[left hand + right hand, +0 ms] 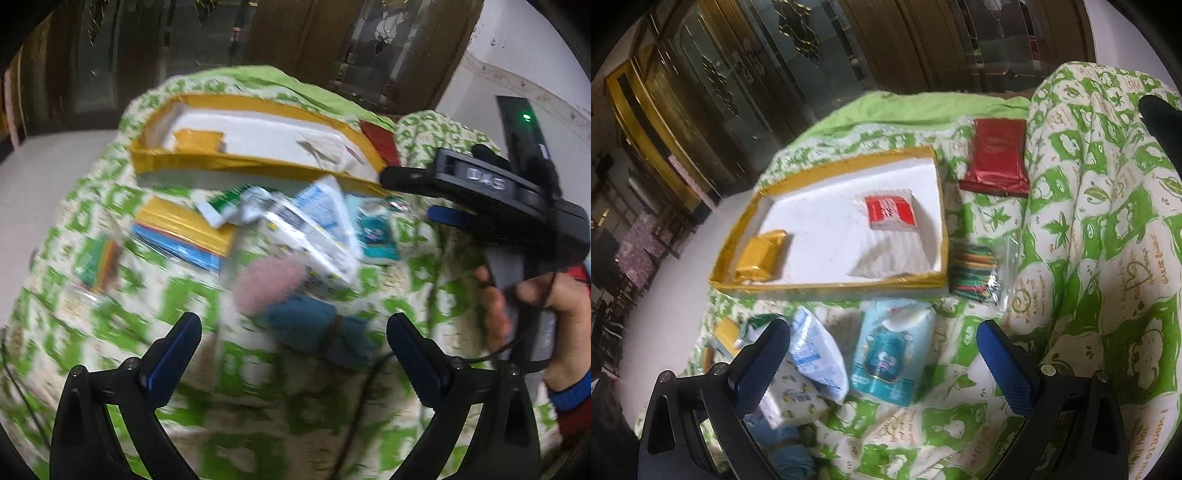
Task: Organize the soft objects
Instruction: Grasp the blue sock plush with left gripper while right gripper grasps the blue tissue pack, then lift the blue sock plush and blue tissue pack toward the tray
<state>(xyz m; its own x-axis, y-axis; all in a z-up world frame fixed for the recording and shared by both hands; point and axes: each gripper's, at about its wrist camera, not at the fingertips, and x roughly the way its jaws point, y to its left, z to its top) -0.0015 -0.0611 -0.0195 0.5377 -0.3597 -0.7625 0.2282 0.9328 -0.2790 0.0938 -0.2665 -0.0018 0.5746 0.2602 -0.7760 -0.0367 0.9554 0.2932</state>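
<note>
A yellow-rimmed white tray (738,271) lies on a green-patterned bedspread (1089,221); it also shows in the left wrist view (207,162). In it lie a yellow packet (761,260) and a red-and-white tissue pack (892,229). In front of the tray lie a light blue tissue pack (890,354), a blue-and-white pouch (816,354) and a white printed pack (792,400). A pink fluffy item (269,286) and a blue cloth bundle (317,328) lie just ahead of my open, empty left gripper (293,338). My right gripper (882,349) is open and empty above the light blue pack.
A dark red pouch (995,160) lies beyond the tray. A bag of coloured bands (975,275) sits at the tray's right corner. Flat yellow and blue packets (184,232) lie at left. A raised fold of bedspread fills the right. Dark glass cabinets (738,74) stand behind.
</note>
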